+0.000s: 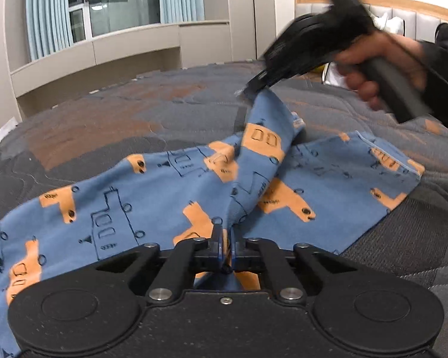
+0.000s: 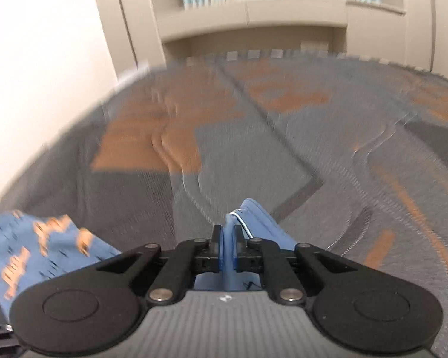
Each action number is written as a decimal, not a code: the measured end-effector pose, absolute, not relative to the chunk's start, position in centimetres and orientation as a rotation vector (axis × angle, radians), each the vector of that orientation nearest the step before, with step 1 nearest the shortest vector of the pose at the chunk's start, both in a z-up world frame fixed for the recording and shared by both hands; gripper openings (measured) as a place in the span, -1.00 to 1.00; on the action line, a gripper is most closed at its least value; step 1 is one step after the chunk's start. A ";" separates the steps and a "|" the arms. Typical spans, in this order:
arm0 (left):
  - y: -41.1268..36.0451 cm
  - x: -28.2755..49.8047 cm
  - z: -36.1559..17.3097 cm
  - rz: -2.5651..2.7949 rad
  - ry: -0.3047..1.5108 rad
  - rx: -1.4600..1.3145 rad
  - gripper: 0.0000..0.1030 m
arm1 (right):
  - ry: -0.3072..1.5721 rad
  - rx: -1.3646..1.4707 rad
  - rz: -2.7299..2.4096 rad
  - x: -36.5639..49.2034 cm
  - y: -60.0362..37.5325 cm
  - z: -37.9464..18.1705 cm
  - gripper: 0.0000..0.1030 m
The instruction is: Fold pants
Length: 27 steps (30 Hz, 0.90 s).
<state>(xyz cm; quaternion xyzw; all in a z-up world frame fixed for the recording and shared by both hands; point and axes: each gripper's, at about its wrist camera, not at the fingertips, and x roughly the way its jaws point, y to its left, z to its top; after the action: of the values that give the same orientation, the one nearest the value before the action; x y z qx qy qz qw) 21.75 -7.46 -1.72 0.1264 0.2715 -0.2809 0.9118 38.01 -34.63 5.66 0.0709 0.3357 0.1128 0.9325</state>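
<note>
Pants [image 1: 152,197] lay on the bed [image 1: 104,113] — blue knit with orange vehicle print, spread mostly flat, long axis running roughly left-right across the left wrist view.

Left of the pants' centre seam: one leg flat on the quilt, trailing off toward the lower left corner of that view. At the seam: left tongs [image 1: 226,249] clamped on a pinch of blue fabric, near edge of the garment, fingers fully together on cloth. A raised ridge of fabric ran from that pinch up and away to the far side.

Right of the seam: the other flat section, its hemmed edge at far right. Above it, right tongs [image 1: 255,85] held the far end of the ridge lifted off the bed, with the person's right hand [image 1: 373,68] on the handle. Right wrist view confirmed it — right tongs clamped on a blue hem with a white-stitched edge, and heavy motion blur there, so that side was moving.

Judgement: both grips sat on one fold line, left near and low, right far and high. The coming move likely turns on carrying that line sideways over the flat half; the right tongs had the lifted end and would lead. Risk: the thin knit slipping from a small pinch.
</note>
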 end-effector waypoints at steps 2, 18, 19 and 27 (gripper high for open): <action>-7.3 21.0 -1.1 -0.564 0.521 0.271 -0.92 | 0.585 0.165 0.218 35.1 -36.2 7.3 -0.87; -7.9 17.3 -1.4 -0.552 0.495 0.322 -1.00 | 0.646 0.206 0.286 29.8 -39.0 6.0 -0.11; -7.9 17.2 -1.5 -0.559 0.498 0.315 -1.00 | 0.651 0.197 0.291 30.9 -38.3 5.8 -0.04; -8.0 17.5 -2.4 -0.608 0.528 0.279 -1.00 | 0.839 0.191 0.242 42.0 -33.0 2.6 0.25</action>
<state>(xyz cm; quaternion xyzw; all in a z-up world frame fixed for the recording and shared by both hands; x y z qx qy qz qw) 17.55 -7.98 -2.41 0.1356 0.2561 -0.2949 0.9105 42.04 -33.01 2.58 0.0925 0.4058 0.1169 0.9017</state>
